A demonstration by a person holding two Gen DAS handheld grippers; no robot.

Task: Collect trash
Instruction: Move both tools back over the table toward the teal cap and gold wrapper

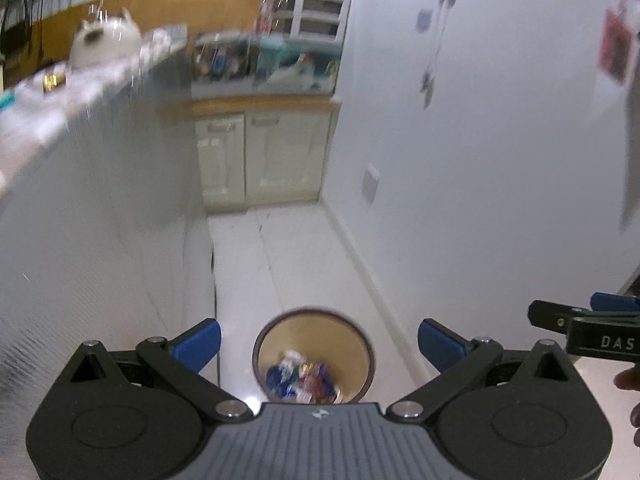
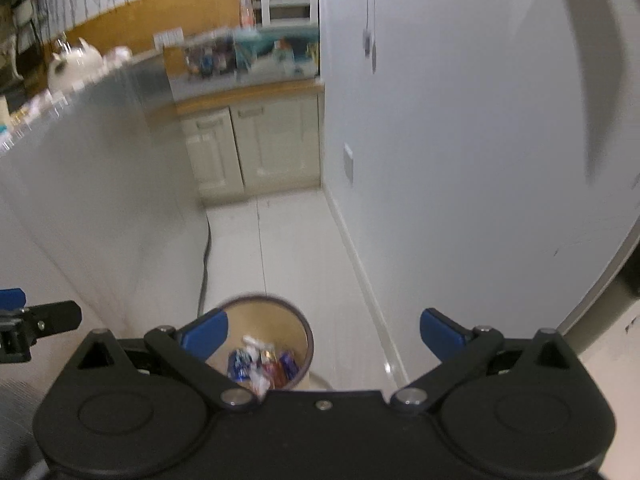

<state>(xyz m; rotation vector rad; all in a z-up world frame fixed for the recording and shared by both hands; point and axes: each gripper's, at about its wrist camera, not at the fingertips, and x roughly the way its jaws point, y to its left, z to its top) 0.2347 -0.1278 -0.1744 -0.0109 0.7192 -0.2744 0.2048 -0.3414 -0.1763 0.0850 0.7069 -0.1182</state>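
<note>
A round bin [image 1: 362, 344] with a dark rim and tan inside stands on the white floor, holding several coloured wrappers [image 1: 304, 378]. My left gripper [image 1: 319, 344] hovers above it, open, blue pads wide apart with nothing between them. In the right wrist view the same bin [image 2: 298, 324] sits below and left of centre, wrappers [image 2: 262, 362] inside. The right gripper [image 2: 324, 334] is open and empty too, slightly to the bin's right. Each gripper shows at the edge of the other's view: the right one [image 1: 580, 324], the left one [image 2: 24, 320].
A grey counter side [image 1: 100, 220] rises on the left, with a white teapot [image 1: 106, 40] and small items on top. A white wall [image 1: 480, 160] closes the right. Cream cabinets [image 1: 264, 156] stand at the corridor's far end. A dark cable [image 2: 206, 256] runs down beside the counter.
</note>
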